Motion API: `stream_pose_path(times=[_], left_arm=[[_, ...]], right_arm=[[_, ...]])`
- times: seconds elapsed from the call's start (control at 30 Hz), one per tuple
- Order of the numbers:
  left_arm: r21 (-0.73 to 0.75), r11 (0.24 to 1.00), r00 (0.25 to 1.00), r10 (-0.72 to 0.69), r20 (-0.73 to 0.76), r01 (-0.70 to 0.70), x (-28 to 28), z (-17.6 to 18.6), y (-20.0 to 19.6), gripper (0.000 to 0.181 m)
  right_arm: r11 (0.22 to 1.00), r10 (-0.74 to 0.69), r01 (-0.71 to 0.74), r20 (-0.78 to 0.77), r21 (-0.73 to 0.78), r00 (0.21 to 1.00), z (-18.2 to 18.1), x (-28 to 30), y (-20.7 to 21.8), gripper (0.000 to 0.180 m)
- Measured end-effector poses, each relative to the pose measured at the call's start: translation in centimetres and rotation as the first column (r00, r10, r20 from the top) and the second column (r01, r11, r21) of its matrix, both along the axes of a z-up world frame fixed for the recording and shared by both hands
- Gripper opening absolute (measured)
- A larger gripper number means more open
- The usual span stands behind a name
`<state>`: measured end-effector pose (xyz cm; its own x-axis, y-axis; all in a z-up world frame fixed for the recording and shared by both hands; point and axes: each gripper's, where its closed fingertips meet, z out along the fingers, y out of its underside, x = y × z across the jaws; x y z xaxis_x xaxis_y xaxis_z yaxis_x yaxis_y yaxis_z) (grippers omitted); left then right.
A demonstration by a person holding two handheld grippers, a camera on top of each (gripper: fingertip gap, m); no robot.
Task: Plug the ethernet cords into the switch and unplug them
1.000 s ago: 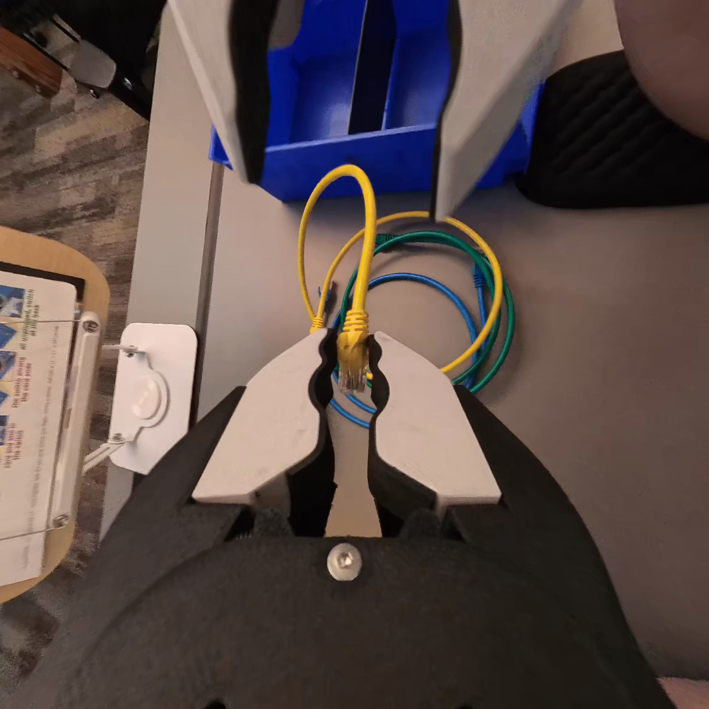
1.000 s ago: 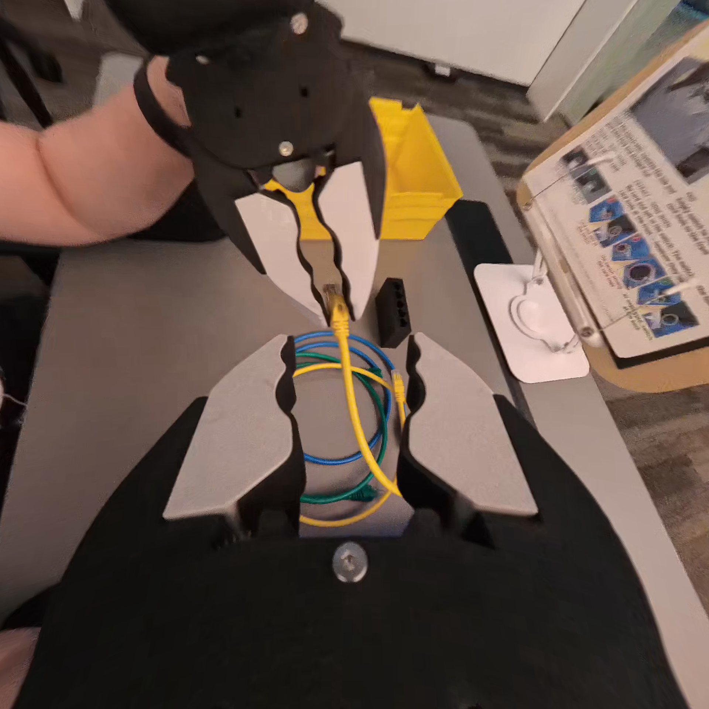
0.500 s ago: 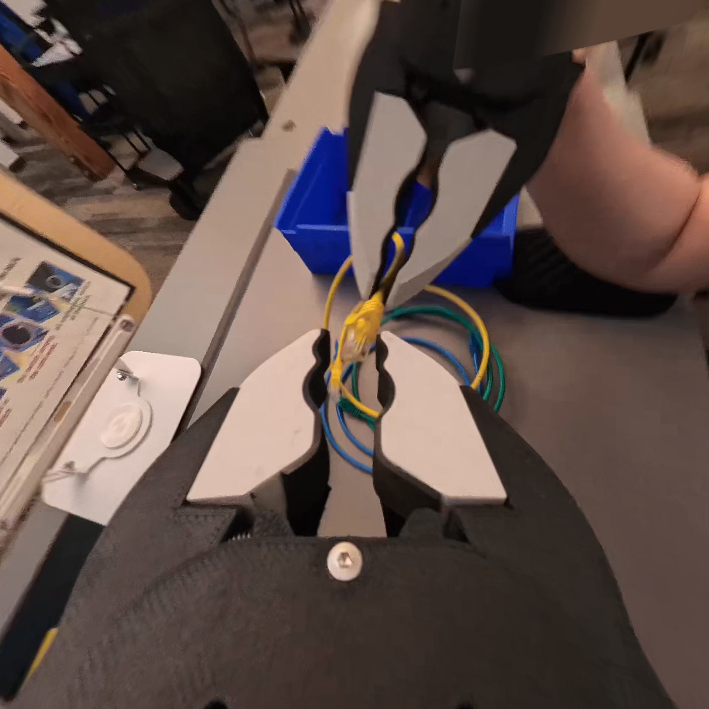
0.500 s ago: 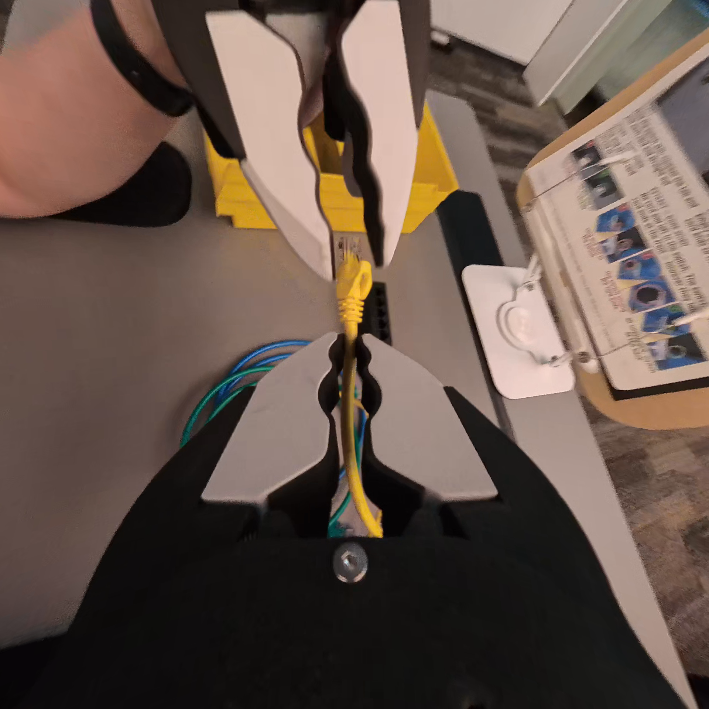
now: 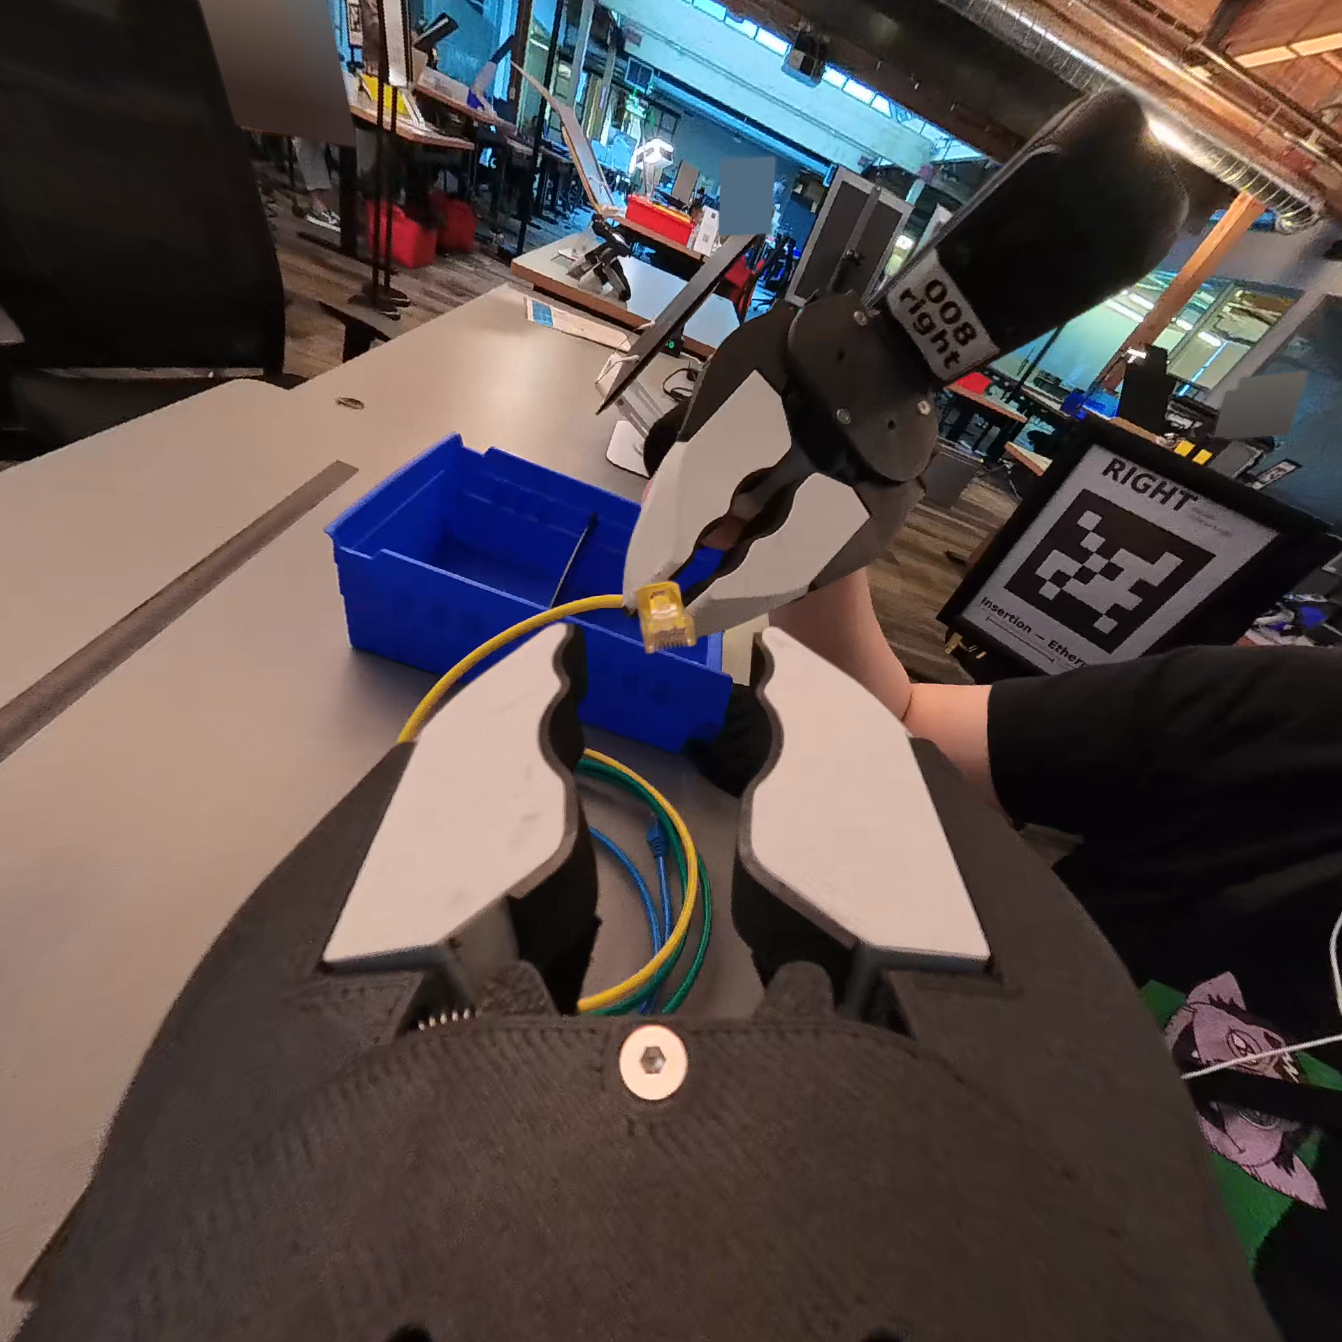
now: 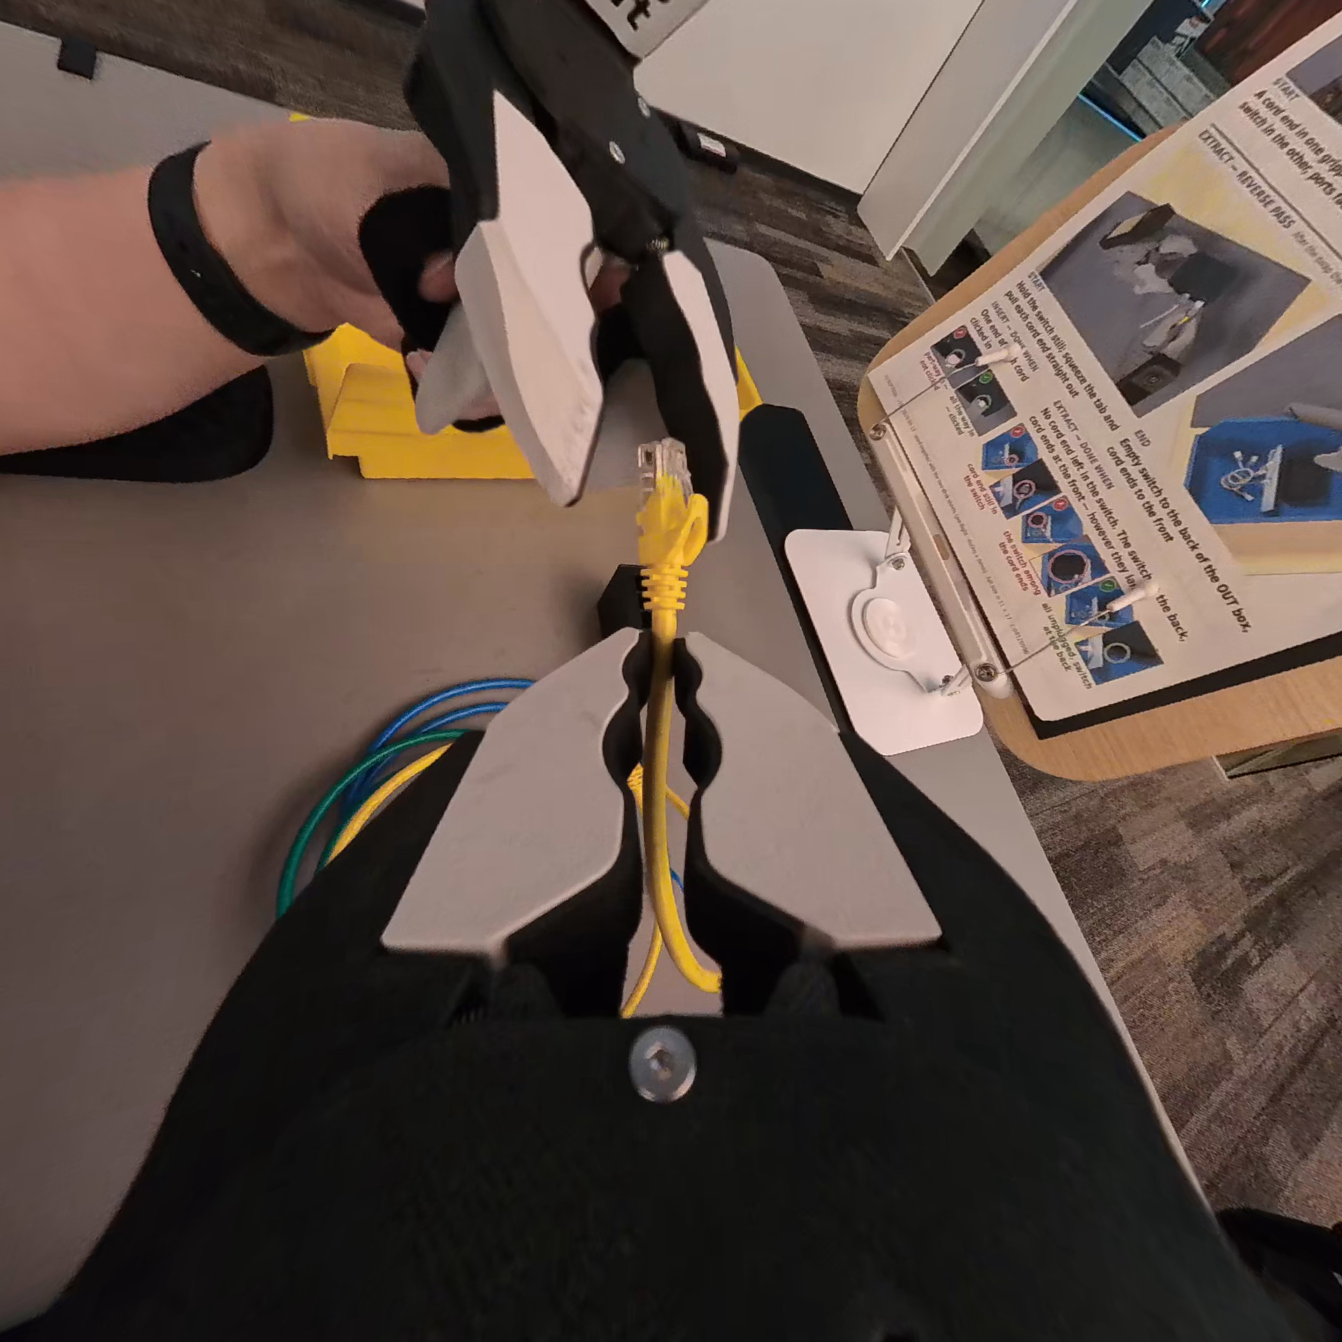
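- Right gripper [image 6: 659, 643]: we hold its fingers pinched narrow on the yellow cord [image 6: 659, 755] just behind the strain boot, probably so the plug end stays free for insertion.
- Plug [image 6: 662, 472]: clear tip on the yellow boot, standing out past our right fingertips toward 12 o'clock in the right wrist view; its long axis runs in line with the fingers. In the left wrist view the same plug [image 5: 662, 617] tips down toward 5 o'clock.
- Left gripper [image 5: 661, 653]: we keep its fingers spread wide and empty, the plug lying near their tips but apart from them; we judge it is free to steady the switch.
- Switch [image 6: 621, 604]: small black block on the grey table [image 6: 181, 617], mostly hidden behind the yellow boot, at 12 o'clock from our right fingertips. Nothing is plugged in that we can see.
- Blue cord [image 5: 639, 886] and green cord [image 5: 701, 937]: coiled loose on the table with the yellow slack, at 6 o'clock below the plug.
- Blue bin [image 5: 450, 581]: at 10 o'clock in the left view, empty where visible.
- Yellow bin [image 6: 407, 436]: beyond the switch, at 10 o'clock.
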<state>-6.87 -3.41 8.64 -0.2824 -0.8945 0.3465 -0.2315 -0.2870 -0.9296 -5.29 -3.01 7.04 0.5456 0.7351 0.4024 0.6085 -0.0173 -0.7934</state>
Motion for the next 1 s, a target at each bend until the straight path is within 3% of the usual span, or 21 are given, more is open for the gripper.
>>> stream_pose_path(times=[0.2, 0.37, 0.47, 0.53, 0.6, 0.63, 0.7, 0.77, 0.87, 0.93, 1.0], left_arm=[[0.024, 1.000, 1.000, 0.000, 0.009, 0.000, 0.5, -0.5, -0.1, 0.013], [0.016, 0.998, 0.998, 0.058, 0.001, -0.058, 0.7, -0.7, 0.9, 0.012], [-0.015, 0.992, 0.991, 0.128, 0.038, -0.127, 0.1, 0.1, 2.4, 0.011], [-0.055, 0.987, 0.985, 0.158, 0.070, -0.154, -0.6, 1.0, 3.2, 0.011], [-0.073, 0.983, 0.978, 0.175, 0.110, -0.167, -1.4, 2.0, 3.6, 0.011], [-0.073, 0.983, 0.976, 0.175, 0.131, -0.167, -1.8, 2.6, 3.5, 0.011], [-0.069, 0.984, 0.971, 0.172, 0.164, -0.163, -2.7, 3.7, 3.3, 0.011], [-0.056, 0.986, 0.966, 0.165, 0.200, -0.157, -3.6, 4.9, 2.8, 0.011], [-0.033, 0.992, 0.961, 0.126, 0.247, -0.122, -4.7, 6.5, 1.5, 0.012], [-0.014, 0.998, 0.964, 0.065, 0.260, -0.064, -4.9, 7.1, 0.1, 0.011], [0.012, 1.000, 0.966, 0.024, 0.258, -0.028, -4.9, 7.2, -0.9, 0.011]], right_arm=[[1.000, 0.016, -0.016, 0.009, -0.014, 1.000, -0.4, -0.2, -0.2, 0.007], [1.000, -0.001, 0.001, -0.006, 0.000, 1.000, -0.5, 0.0, 0.5, 0.008], [0.990, -0.039, 0.050, -0.083, 0.129, 0.996, 2.2, 0.0, 0.9, 0.027], [0.978, 0.124, -0.093, -0.163, 0.186, 0.979, 3.9, -2.3, -1.4, 0.026], [0.924, 0.374, -0.331, -0.258, 0.193, 0.891, 4.3, -6.2, -4.9, 0.024], [0.904, 0.425, -0.390, -0.281, 0.175, 0.861, 3.7, -7.8, -5.5, 0.023], [0.926, 0.378, -0.368, -0.262, 0.089, 0.888, 1.2, -9.7, -4.0, 0.024], [0.961, 0.274, -0.256, -0.278, 0.099, 0.921, -0.3, -10.2, -1.3, 0.017], [0.986, 0.164, -0.121, -0.502, 0.117, 0.849, -0.3, -10.2, 1.6, 0.013], [0.991, 0.133, -0.082, -0.633, 0.109, 0.763, -0.1, -9.7, 2.6, 0.033], [0.975, 0.218, -0.110, -0.726, 0.193, 0.653, 1.7, -8.9, 1.9, 0.051]])
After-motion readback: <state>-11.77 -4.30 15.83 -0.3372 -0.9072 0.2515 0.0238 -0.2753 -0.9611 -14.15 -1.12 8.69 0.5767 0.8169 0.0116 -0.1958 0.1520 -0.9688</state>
